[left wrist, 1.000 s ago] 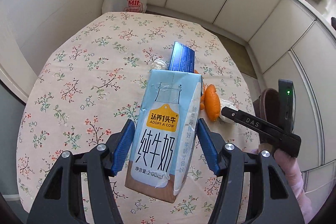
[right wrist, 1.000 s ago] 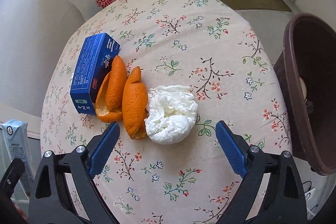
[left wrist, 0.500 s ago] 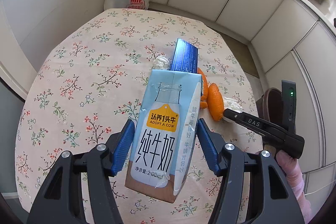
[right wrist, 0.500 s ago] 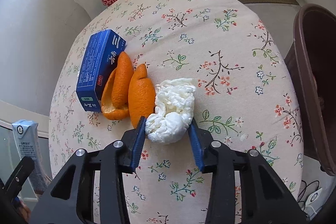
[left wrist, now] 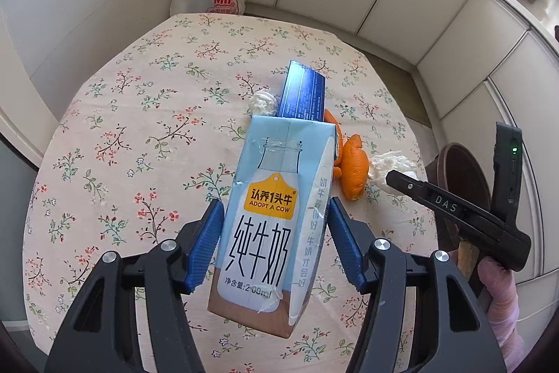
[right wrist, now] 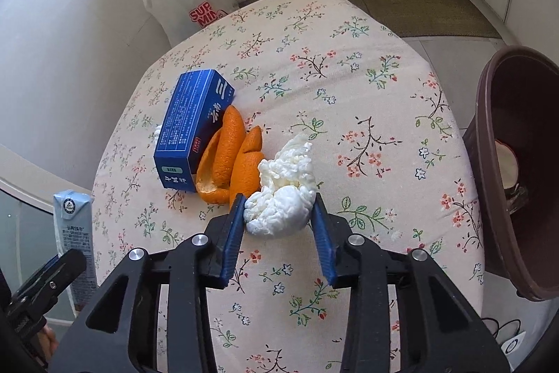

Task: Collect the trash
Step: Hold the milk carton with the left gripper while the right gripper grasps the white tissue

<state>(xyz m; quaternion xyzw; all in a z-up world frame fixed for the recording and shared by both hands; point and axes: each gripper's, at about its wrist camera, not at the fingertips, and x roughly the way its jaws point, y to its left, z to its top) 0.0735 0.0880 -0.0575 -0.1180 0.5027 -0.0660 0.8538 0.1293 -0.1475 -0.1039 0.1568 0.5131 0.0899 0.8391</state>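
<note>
My left gripper (left wrist: 274,208) is shut on a light-blue milk carton (left wrist: 279,156) and holds it upright above the floral table (left wrist: 139,128). The same carton (right wrist: 73,226) shows at the left edge of the right wrist view. My right gripper (right wrist: 278,201) is shut on a crumpled white tissue wad (right wrist: 283,184), with both blue pads pressing its sides just above the cloth. Touching the wad's left side lie orange peels (right wrist: 237,156), and a blue box (right wrist: 192,124) lies beyond them. A second, smaller tissue wad (left wrist: 262,100) sits left of the blue box (left wrist: 304,90).
A brown bin (right wrist: 517,163) stands off the table's right edge with something pale inside. A white plastic bag (right wrist: 181,6) with red print sits on the floor past the far edge. White cabinet doors ring the room. A gloved hand (left wrist: 499,289) holds the right gripper.
My right gripper's jaws went from wide open to shut on the white tissue wad, which then rose slightly off the cloth. The left gripper and its carton stayed still.
</note>
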